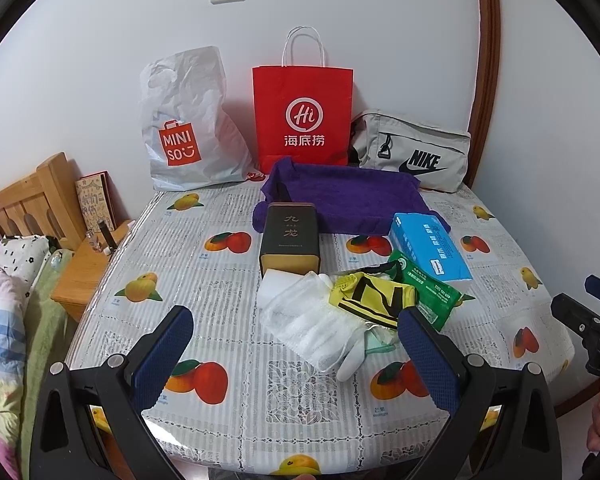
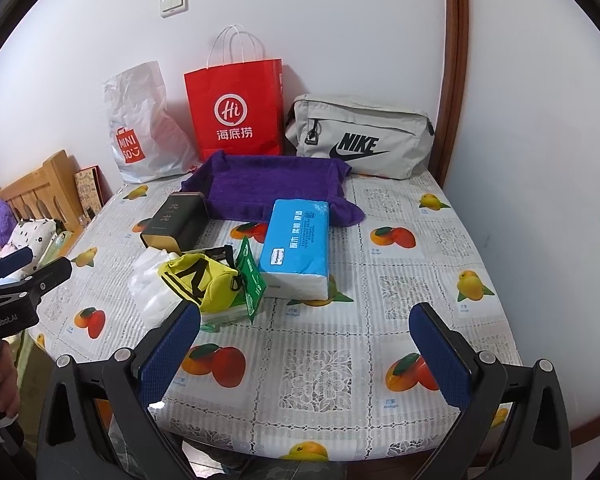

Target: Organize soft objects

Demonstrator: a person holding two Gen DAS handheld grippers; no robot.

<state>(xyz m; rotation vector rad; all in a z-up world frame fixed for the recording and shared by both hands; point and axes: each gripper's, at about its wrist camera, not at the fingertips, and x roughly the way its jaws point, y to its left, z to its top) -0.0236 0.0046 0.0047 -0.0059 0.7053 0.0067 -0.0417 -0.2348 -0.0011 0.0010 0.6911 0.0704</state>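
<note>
A heap of soft things lies mid-table: a yellow and black cloth point(image 1: 370, 298) point(image 2: 198, 280), a white bubble-wrap bundle point(image 1: 312, 320) point(image 2: 152, 292), a green wipes pack point(image 1: 428, 288) point(image 2: 250, 280) and a blue tissue pack point(image 1: 428, 246) point(image 2: 296, 240). Behind them lies a purple towel-lined tray point(image 1: 348, 196) point(image 2: 268, 184). My left gripper point(image 1: 296, 340) is open, hovering just short of the heap. The right gripper point(image 2: 306, 336) is open too, over bare tablecloth to the right of the heap.
A dark tea tin point(image 1: 290, 238) point(image 2: 174, 220) stands left of the tray. Along the wall are a white Miniso bag point(image 1: 184, 128), a red paper bag point(image 1: 302, 116) and a grey Nike pouch point(image 1: 416, 152). A wooden headboard point(image 1: 28, 200) and bedding sit at left.
</note>
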